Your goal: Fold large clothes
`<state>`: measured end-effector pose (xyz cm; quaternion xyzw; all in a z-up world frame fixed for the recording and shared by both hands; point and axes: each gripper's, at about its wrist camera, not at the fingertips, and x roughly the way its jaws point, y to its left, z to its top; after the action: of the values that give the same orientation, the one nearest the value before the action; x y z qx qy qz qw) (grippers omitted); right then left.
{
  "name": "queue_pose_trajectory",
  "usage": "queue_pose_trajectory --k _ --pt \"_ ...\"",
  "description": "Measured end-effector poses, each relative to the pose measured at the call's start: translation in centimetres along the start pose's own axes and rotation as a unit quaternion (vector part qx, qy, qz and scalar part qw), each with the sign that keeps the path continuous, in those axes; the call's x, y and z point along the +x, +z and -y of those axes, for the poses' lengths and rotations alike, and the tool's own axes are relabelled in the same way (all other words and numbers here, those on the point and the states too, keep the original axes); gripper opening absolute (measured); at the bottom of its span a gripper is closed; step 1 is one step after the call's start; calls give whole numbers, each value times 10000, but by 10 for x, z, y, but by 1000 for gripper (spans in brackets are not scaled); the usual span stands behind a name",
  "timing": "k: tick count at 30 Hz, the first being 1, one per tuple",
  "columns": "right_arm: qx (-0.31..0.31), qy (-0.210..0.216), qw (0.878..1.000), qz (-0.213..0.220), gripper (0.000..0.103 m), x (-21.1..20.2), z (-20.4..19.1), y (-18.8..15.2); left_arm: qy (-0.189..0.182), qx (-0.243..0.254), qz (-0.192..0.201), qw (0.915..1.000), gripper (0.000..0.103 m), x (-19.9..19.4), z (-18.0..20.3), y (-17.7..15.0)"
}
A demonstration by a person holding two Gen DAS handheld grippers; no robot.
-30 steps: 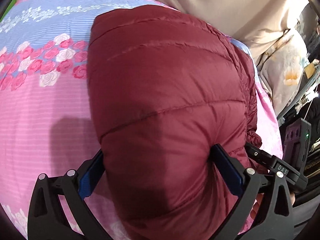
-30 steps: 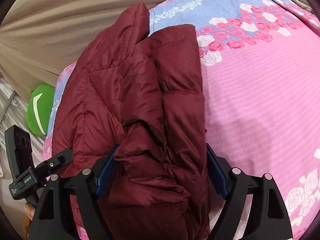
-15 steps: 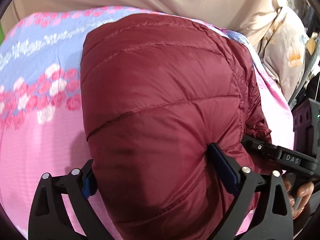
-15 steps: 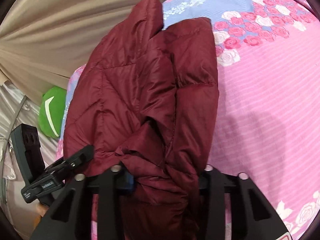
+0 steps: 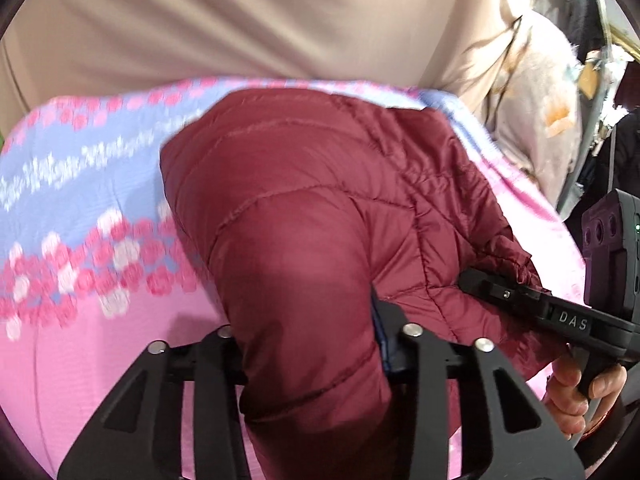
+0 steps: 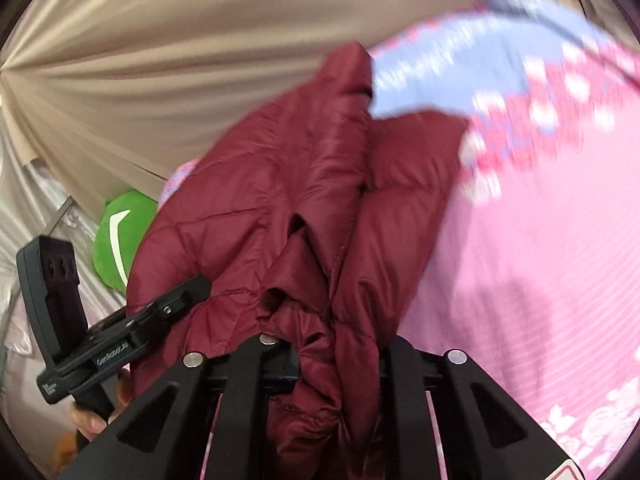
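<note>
We grip the maroon puffer jacket (image 5: 304, 216) on the floral bed (image 5: 80, 340), the left hand-held gripper (image 5: 308, 344) and the right hand-held gripper (image 6: 340, 352) just closing, bunching its near edge; it looks light, soft, slippery.

Motion is smearing the flowered bedsheet (image 5: 80, 216) at left into vague blots. The maroon jacket (image 5: 304, 248) is running off the bottom edge, covering the left gripper (image 5: 308, 344) fingertips and those of the right gripper (image 6: 338, 348).
</note>
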<state>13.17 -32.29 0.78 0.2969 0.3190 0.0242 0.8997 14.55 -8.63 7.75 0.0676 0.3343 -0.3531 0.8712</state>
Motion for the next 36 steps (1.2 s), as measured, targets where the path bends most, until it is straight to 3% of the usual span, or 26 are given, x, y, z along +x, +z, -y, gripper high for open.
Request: queue_pose_trajectory --k 6,11,15,19,22,24,25,26,29,33,36 --pt "-628 46 9947 808 13 -48 -59 16 -36 437 918 9948 35 -68 2 25" --pt "-1231 505 9801 1475 13 -73 -116 35 238 787 1902 9783 35 -133 -15 41" --pt "-1325 963 9743 1545 15 -54 -144 55 522 845 2289 9684 37 -149 -45 50" --pt "-1153 971 9818 1158 19 16 -151 66 763 763 2060 9726 40 -117 -86 54" --pt "-904 664 9925 490 23 93 -128 53 873 483 1488 9838 42 -49 -129 40" --pt "-645 430 9970 41 26 138 -108 40 972 150 904 9910 45 10 -159 19" --pt "-491 277 9981 -233 28 160 -95 33 1072 -45 573 9926 54 34 -172 8" --pt "-292 177 9985 -437 38 177 -80 23 1151 -366 468 9916 60 51 -186 -9" --pt "-181 296 9987 -373 41 171 -68 15 911 -462 695 9923 64 34 -193 -25" --pt "-409 -40 9991 -85 47 129 -66 19 1335 -55 939 9866 72 -17 -178 -33" --pt "-771 -185 9968 114 47 103 -81 20 1192 300 739 9897 79 -41 -161 -48"
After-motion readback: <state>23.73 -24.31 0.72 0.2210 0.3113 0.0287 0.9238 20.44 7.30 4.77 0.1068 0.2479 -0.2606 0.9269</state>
